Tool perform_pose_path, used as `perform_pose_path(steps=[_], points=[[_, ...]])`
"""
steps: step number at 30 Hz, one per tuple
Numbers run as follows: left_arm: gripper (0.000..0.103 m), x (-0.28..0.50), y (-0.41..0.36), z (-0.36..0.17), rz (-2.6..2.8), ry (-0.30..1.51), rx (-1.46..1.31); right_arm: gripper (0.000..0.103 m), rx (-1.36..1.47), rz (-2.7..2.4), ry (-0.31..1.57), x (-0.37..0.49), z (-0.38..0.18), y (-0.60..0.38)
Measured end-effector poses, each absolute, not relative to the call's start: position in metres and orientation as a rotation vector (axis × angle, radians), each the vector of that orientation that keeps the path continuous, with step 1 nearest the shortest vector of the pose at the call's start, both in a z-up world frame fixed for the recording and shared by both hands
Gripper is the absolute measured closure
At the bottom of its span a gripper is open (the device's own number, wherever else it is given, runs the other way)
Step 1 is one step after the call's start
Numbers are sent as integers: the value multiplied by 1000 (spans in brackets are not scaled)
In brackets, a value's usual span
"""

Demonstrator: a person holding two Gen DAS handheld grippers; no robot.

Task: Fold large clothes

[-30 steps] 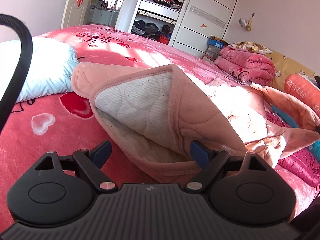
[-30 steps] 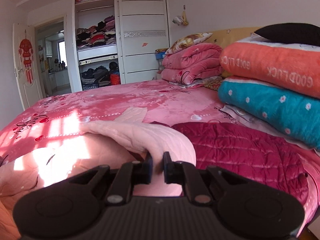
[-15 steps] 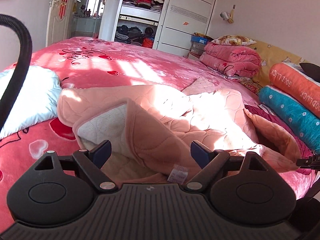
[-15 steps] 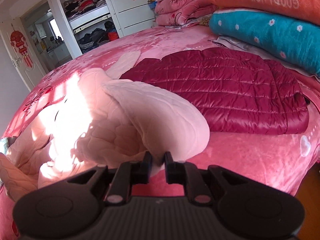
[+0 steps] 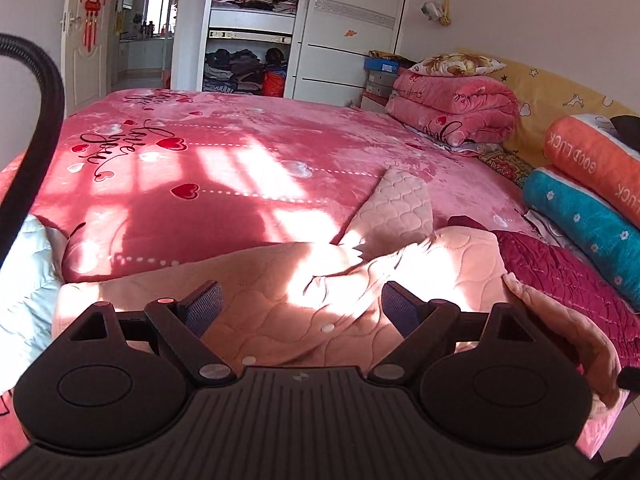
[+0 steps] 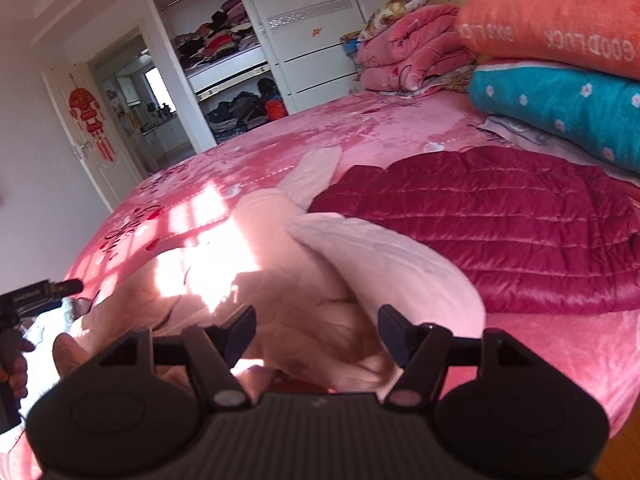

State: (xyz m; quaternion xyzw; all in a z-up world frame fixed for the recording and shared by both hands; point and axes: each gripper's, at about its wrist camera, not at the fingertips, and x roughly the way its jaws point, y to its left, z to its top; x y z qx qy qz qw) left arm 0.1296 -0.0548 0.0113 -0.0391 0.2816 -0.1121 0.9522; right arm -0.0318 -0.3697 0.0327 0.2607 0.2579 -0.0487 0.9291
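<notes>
Pink quilted jacket [image 6: 280,280] lies centre-frame; right gripper [image 6: 316,322], just opening, seems clear of it; left gripper [image 5: 298,304] gapes.

A pink quilted garment [image 5: 320,312] lies rumpled on a bed, folded over on itself, with heart-shaped stitching and small round snaps down its front. One sleeve [image 5: 400,208] stretches flat away across the bed; another [image 6: 384,264] lies across the body, its end next to a dark red quilted jacket [image 6: 500,232] lying flat beside it.
</notes>
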Motion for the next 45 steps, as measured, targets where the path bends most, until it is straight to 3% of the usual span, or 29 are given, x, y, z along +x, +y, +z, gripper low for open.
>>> perform_pose_path(steps=[9, 18, 20, 21, 22, 24, 32, 39, 45], points=[[0, 134, -44, 5, -155, 546, -95, 35, 710, 123, 771, 31, -27, -318], [0, 108, -35, 5, -130, 550, -136, 29, 971, 55, 695, 62, -41, -321], [0, 100, -34, 7, -127, 552, -134, 40, 973, 46, 691, 73, -43, -318], [0, 97, -33, 7, -126, 554, -133, 65, 961, 35, 714, 77, -45, -315], [0, 94, -31, 9, -122, 557, -134, 82, 952, 24, 735, 81, -49, -312], [0, 89, -28, 12, -117, 562, -138, 91, 958, 30, 746, 83, -56, -312], [0, 66, -16, 37, -109, 528, -128, 96, 928, 65, 646, 43, -26, -332], [0, 51, -21, 57, -150, 504, -78, 97, 925, 59, 545, -45, 3, -359], [0, 61, -43, 54, -202, 530, -34, 98, 955, -2, 564, -86, 1, -376]])
